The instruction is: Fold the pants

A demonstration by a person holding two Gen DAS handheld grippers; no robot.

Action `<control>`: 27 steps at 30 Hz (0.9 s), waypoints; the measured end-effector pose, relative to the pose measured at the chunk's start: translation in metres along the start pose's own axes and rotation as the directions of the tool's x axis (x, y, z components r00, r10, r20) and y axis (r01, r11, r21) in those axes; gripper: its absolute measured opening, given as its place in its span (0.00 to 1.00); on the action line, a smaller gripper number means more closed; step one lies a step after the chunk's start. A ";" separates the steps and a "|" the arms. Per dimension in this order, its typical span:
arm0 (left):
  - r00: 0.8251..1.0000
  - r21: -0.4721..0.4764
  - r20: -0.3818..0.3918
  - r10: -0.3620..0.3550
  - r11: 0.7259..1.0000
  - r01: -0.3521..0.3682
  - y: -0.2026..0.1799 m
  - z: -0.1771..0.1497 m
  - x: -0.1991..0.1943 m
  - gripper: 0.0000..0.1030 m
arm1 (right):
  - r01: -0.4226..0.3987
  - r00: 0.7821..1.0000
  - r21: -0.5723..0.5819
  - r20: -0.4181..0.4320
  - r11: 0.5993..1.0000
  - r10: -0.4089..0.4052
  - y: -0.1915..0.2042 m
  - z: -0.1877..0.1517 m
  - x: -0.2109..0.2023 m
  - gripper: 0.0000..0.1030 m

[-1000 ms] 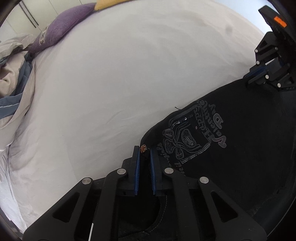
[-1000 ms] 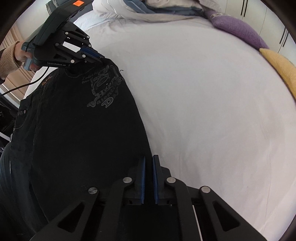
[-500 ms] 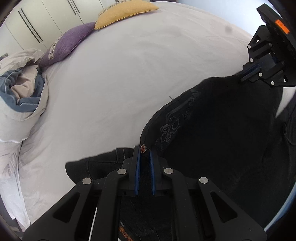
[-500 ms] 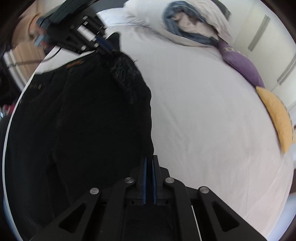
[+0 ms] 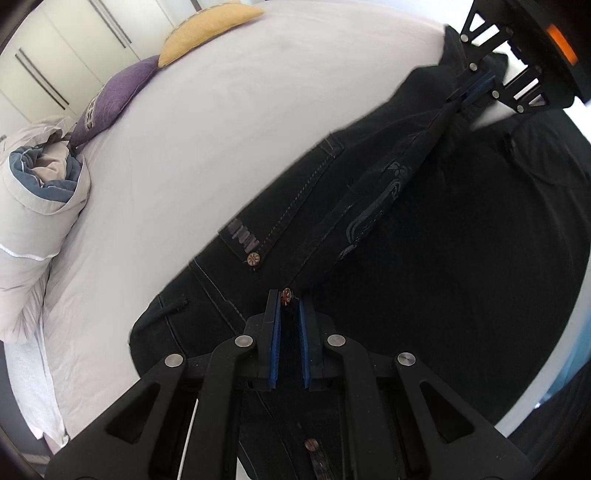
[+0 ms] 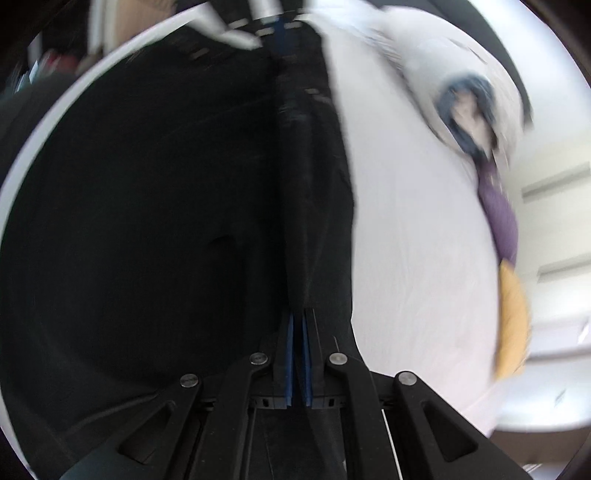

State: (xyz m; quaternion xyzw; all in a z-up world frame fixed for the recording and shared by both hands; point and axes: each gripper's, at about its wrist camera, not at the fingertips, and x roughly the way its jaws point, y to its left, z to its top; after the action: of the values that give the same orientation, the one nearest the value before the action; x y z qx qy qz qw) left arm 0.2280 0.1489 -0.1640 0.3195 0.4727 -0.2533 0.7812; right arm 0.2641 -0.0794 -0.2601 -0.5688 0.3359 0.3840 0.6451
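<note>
The pants hang doubled over the near edge of the bed, one side swung across the other. My left gripper and right gripper are both clamped on denim (waist end at the left). I should keep the held edge taut and lay it level, seams matched.

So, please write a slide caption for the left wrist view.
Left gripper and right gripper pinch black pants above white bed.

Black pants with pale contrast stitching, copper-toned rivets and a grey printed motif; white bed sheet; purple cushion; mustard-yellow cushion; grey-and-blue duvet; black grippers with blue-padded fingers.
</note>
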 end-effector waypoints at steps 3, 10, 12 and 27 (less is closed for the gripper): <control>1.000 0.018 -0.014 0.003 1.000 -0.003 -0.015 -0.019 -0.001 0.07 | 0.028 0.999 -0.160 -0.029 0.987 -0.033 0.034 0.008 -0.001 0.04; 0.999 0.074 -0.033 0.019 0.997 -0.016 -0.044 -0.062 -0.001 0.07 | 0.018 0.999 -0.276 -0.023 0.961 -0.025 0.071 0.021 -0.008 0.04; 0.999 0.083 -0.034 0.021 0.996 -0.018 -0.048 -0.071 -0.002 0.07 | 0.022 1.000 -0.301 -0.013 0.953 -0.027 0.078 0.023 -0.010 0.04; 0.997 0.130 -0.068 0.036 0.991 -0.027 -0.068 -0.134 -0.011 0.07 | 0.038 0.999 -0.496 0.039 0.867 -0.021 0.130 0.057 -0.015 0.04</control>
State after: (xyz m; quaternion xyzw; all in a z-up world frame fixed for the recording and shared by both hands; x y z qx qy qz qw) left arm 0.0990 0.2035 -0.2187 0.3854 0.4775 -0.2595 0.7458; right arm 0.1423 -0.0174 -0.3021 -0.7143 0.2067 0.4569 0.4882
